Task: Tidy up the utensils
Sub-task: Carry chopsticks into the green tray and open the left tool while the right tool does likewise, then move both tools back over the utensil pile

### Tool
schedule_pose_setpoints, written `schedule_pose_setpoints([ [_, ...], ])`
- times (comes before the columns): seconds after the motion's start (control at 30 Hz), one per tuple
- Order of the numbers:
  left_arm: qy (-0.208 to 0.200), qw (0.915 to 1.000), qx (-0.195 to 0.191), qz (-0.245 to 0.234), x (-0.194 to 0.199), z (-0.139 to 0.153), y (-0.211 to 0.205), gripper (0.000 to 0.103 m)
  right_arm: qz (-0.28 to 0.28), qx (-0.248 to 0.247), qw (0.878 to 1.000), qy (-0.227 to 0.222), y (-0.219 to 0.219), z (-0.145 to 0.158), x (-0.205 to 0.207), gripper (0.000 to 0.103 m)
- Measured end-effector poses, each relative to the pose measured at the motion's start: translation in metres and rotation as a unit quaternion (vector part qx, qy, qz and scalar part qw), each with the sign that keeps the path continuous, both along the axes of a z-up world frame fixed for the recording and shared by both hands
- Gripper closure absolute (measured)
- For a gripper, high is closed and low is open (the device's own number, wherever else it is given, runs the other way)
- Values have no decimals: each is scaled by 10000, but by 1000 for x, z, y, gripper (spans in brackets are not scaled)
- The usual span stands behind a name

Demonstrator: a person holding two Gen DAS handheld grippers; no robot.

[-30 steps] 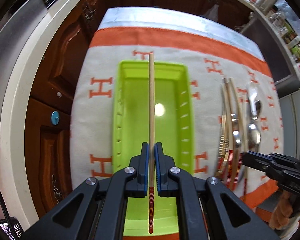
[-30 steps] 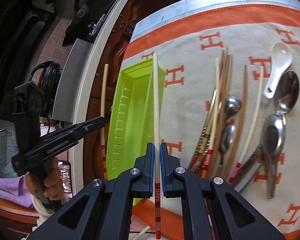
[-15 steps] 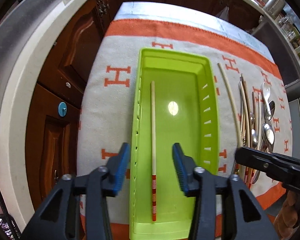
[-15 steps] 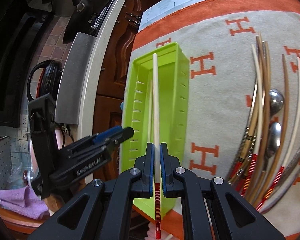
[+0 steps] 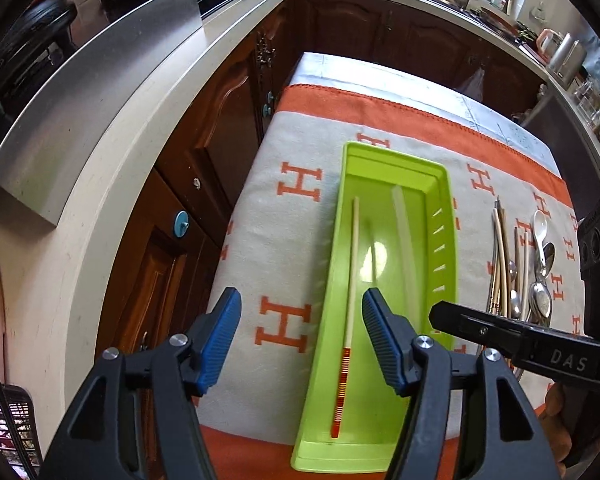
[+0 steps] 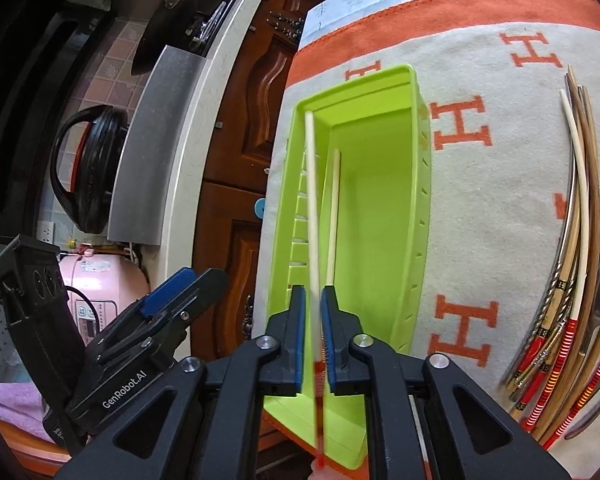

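Now both grippers (image 5: 302, 330) (image 6: 311, 334) gape, just opening; pale red-banded chopstick (image 5: 350, 288) in green tray (image 5: 446, 240).

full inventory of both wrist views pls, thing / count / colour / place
tray: 1, lime green, on the cloth's left part
chopstick in tray: 1, pale with red-striped end, flat on the tray floor
second chopstick: 1, same kind, blurred, over the tray between the right gripper's parted pads
loose chopsticks: a bundle, count unclear, pale and brown, on the cloth right of the tray
metal spoons: several, silver, among that bundle
ceramic spoon: 1, white, beside them
cloth: 1, grey with orange H marks and border, over the table
left gripper: black, blue pads, open, empty, above the tray
right gripper: black, blue pads, jaws just opening
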State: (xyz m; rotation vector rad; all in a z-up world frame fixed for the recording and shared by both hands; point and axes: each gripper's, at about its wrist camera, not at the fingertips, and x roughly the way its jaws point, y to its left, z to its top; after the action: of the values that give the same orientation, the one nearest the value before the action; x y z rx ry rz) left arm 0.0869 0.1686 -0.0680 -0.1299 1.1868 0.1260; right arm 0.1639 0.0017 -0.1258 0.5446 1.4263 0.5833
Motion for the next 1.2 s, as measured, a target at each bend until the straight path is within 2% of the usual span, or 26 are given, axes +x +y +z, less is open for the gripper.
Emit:
schedule_pose_setpoints([
  [0.03, -8, 10000, 22, 11, -1, 0, 1, 42, 17, -35, 10000, 1, 2, 0, -2, 61],
  [0.1, -22, 10000, 49, 33, -3, 0, 2, 42, -99, -147, 9998, -106, -1, 1, -5, 51],
  [0.23, -11, 10000, -60, 21, -4, 0, 0, 42, -93, -175, 9996, -213, -7, 7, -10, 51],
  [0.57, 49, 9996, -155, -245, -6, 0, -27, 42, 91, -873, 9932, -768, -44, 30, -31, 51],
  [0.7, 39, 9985, -350, -430, -6, 1, -42, 42, 76, -1009, 9910, -876, -67, 33, -42, 51],
  [0.93, 13, 9957, -483, -789, -8, 2, -76, 40, -177, -1124, 9883, -1015, -116, 41, -60, 56],
  [1.1, 7, 9933, -396, -1086, -9, 2, -100, 40, -423, -1257, 9841, -1181, -152, 53, -72, 60],
  [1.2, 10, 9921, -411, -1185, -9, 3, -109, 40, -571, -1258, 9828, -1229, -171, 57, -76, 65],
])
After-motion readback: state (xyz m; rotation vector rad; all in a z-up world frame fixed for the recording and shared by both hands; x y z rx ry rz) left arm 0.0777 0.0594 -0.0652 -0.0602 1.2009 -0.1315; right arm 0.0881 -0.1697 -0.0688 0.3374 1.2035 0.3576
